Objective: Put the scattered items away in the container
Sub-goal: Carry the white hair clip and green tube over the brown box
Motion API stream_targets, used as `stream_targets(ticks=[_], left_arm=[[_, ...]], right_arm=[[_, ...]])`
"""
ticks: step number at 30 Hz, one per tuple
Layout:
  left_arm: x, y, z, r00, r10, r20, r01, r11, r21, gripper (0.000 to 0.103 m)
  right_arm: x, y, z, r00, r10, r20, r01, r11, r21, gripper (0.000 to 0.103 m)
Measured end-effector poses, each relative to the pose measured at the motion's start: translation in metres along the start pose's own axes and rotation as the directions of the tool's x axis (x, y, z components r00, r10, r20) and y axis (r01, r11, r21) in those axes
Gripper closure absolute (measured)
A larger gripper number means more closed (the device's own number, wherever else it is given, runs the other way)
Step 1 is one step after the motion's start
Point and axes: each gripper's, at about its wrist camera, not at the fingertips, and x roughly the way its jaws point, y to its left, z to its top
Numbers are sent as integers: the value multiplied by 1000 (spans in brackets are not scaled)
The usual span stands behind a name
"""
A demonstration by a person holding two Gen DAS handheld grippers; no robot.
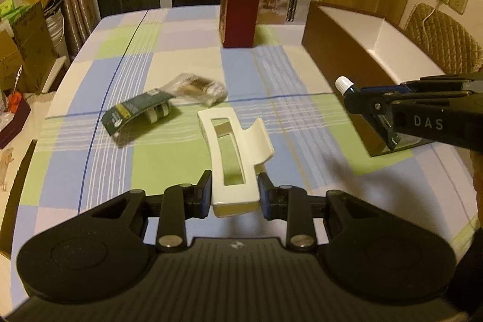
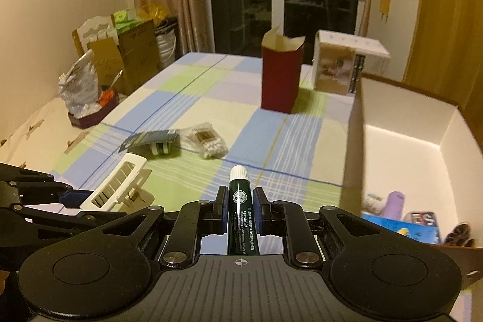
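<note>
The right tongs (image 2: 239,208) are clenched on a dark green tube (image 2: 240,210) with a white cap; its white print runs lengthwise and reads "Lip Protectant" at the top, the smaller lines being too fine to make out. From the left camera, the right tongs' black body carries the letters "DAS", with the tube's cap poking out past the tips. The left tongs (image 1: 235,195) are clenched on a white hair claw (image 1: 234,159), gripped near its closer end and held clear of the worktop (image 1: 187,56).

Two items lie near each other on the worktop: a dark green card pack (image 1: 135,115) holding white rolls, its label blurred, and just beside it a clear bag (image 1: 199,88) of small white pieces with a brown label I cannot read. The container (image 2: 392,122), a brown box with a white inside, stands on the right side of the worktop; a purple item, a blue pack and other small things lie in its near end.

The worktop is covered by a checked cloth in blue, green, cream and lilac with thin white and blue lines. A dark red open carton (image 2: 282,74) stands at the far side, next to a white printed box (image 2: 347,65). Behind are dark glass doors, beige curtains and a yellow curtain. Cardboard boxes and bags stand to the left, with wall sockets to the right.
</note>
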Motion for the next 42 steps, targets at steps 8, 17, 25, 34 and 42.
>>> stream_targets(ticks=[8,17,25,34,42], left_arm=[[-21,-38,23,998,-42,53,39,998,58,77],[-25,-93,49,990,-117,81,103,983,153,77],[-19,-137,68,981,-174,86,151,963,223,77],[0,-173,90,971,-222,85,190,942,278,77],[25,-201,111,965,-252,75,217,923,317,77]], right_arm=[[-42,-33,5,996,-68,58,66,997,37,84],[-77,-88,9,981,-165,97,157,984,83,84],[-95,-132,6,967,-228,113,213,968,130,84],[-94,-175,-3,957,-274,100,254,951,177,84],[-83,-196,-10,956,-283,78,264,944,197,84]])
